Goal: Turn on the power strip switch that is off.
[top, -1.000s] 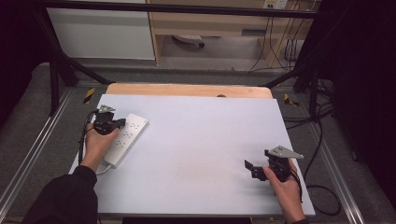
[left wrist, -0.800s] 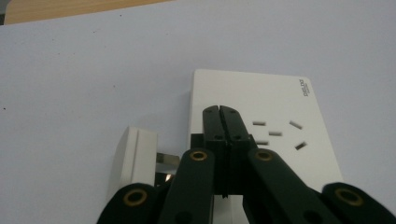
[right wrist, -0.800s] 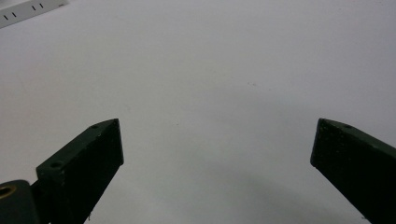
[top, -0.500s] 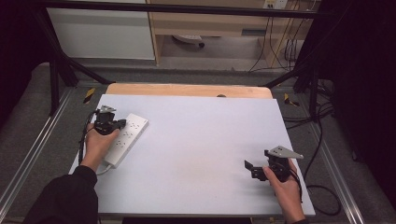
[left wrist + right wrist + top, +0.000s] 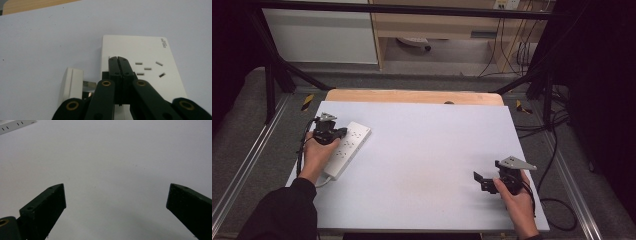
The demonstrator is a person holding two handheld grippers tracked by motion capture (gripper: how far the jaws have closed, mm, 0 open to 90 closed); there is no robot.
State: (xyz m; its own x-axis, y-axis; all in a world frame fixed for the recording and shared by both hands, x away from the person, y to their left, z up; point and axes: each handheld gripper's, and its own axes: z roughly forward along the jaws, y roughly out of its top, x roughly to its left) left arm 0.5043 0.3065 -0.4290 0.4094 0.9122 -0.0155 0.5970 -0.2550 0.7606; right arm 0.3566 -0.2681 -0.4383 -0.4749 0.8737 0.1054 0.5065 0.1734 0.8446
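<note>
A white power strip (image 5: 347,149) lies at the left of the white table top (image 5: 427,135), angled towards the far right. My left gripper (image 5: 342,132) rests over its far end, jaws shut tight with nothing between them. In the left gripper view the shut left gripper (image 5: 118,59) points at the power strip (image 5: 150,55) beside a group of socket slots (image 5: 148,68). A white plug (image 5: 72,83) with metal prongs lies just left of the jaws. My right gripper (image 5: 479,181) is held at the table's near right. It stands open over bare table, as the right gripper (image 5: 116,195) view also shows.
A wooden strip (image 5: 412,96) runs along the table's far edge. Metal rails flank both sides, and black cables (image 5: 557,150) trail on the floor at the right. A far corner of the power strip (image 5: 15,125) appears top left in the right gripper view.
</note>
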